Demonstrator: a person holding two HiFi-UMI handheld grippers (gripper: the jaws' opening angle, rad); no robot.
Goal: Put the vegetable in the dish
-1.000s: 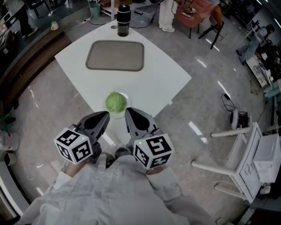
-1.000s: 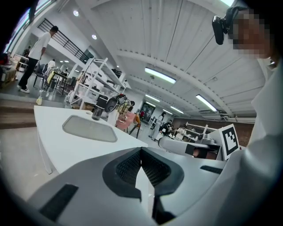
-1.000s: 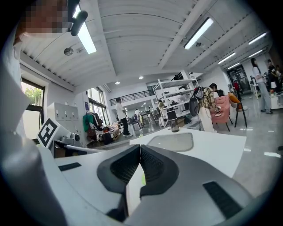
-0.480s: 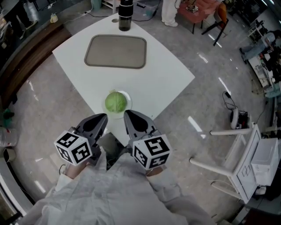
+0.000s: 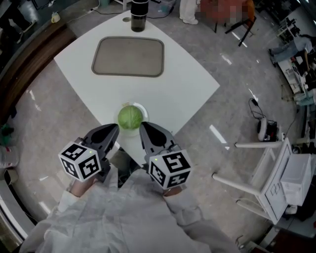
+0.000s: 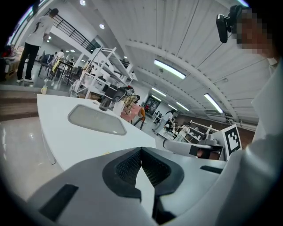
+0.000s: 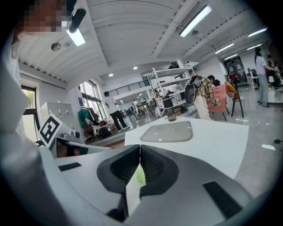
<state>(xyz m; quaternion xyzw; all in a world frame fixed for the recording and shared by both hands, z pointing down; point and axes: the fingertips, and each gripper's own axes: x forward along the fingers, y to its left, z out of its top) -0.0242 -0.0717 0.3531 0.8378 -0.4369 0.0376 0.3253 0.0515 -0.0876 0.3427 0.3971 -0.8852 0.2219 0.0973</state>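
A round green cabbage (image 5: 130,117) sits on a small white dish (image 5: 142,109) at the near corner of the white table (image 5: 182,84). Just short of that corner, my left gripper (image 5: 112,131) and right gripper (image 5: 147,131) are side by side, both pointing toward the cabbage. Neither touches it. The left gripper (image 6: 141,149) has its tips pressed together with nothing between them. The right gripper (image 7: 140,147) is shut too, and a sliver of the cabbage (image 7: 139,175) shows beyond the slit of its jaws.
A grey rectangular tray (image 5: 129,57) lies in the middle of the table, with a black bottle (image 5: 138,15) at the far corner behind it. A white frame rack (image 5: 276,178) stands on the floor to the right. Shelves and people are in the background.
Both grippers have sunk a little together and stay shut. The cabbage has kept its place on the dish.
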